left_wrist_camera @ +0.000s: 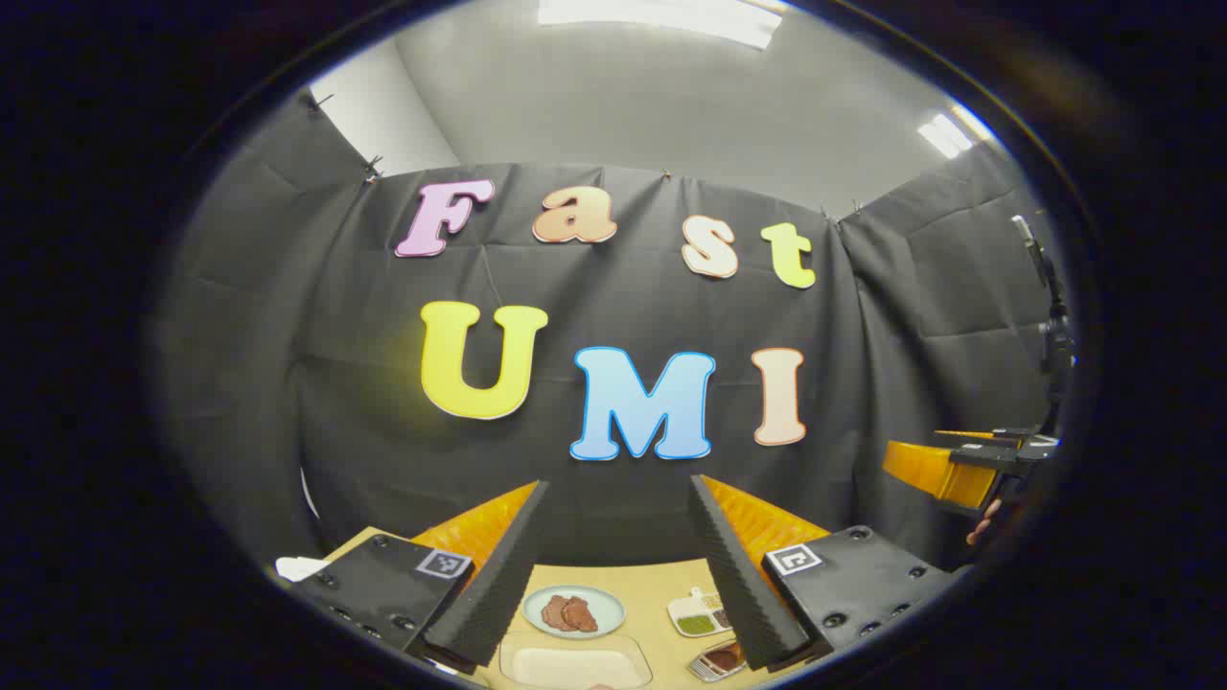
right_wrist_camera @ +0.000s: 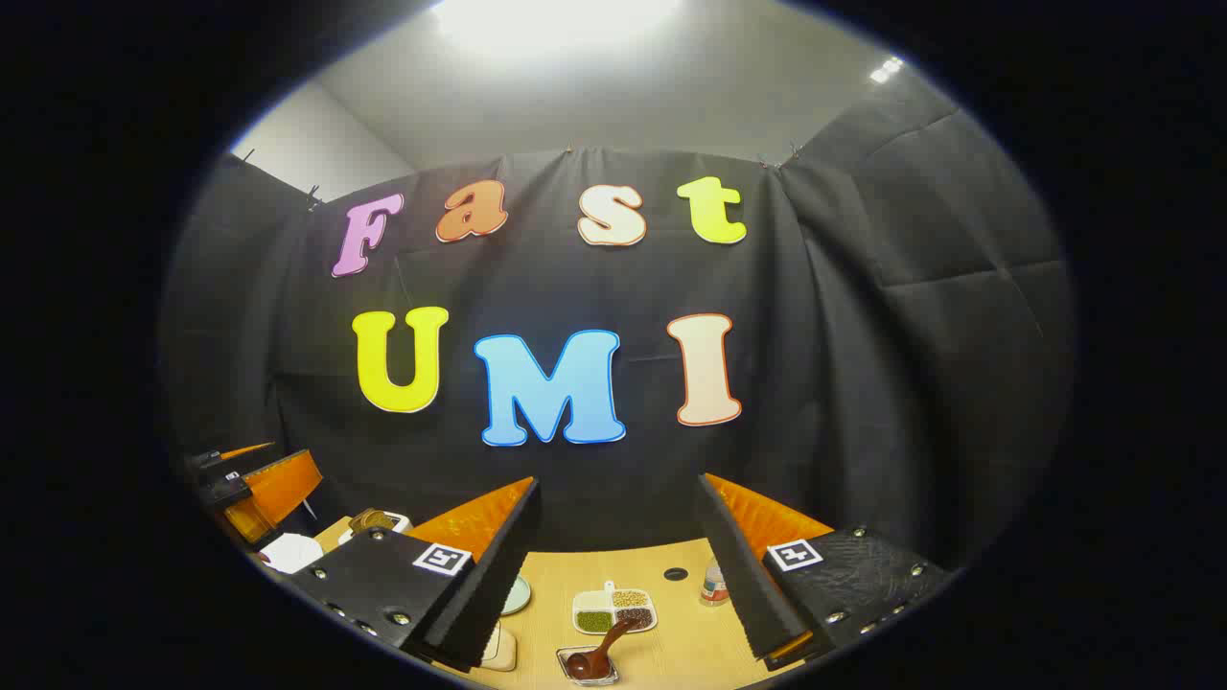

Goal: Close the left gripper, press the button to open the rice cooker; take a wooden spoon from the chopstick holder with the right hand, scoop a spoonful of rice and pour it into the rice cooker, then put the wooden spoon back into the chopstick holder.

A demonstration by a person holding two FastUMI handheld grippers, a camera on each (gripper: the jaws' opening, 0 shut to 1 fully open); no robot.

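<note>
I see both grippers raised above the table, facing the cloth wall. My left gripper and right gripper have fingers spread, holding nothing. A wooden spoon rests in a small tray below.

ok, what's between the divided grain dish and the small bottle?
Bare tabletop between divided grain dish and small bottle, seen in the right gripper view; a dark hole sits just behind that stretch.

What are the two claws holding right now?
Nothing. The left claw and the right claw are both open, with only empty air between their fingers.
</note>
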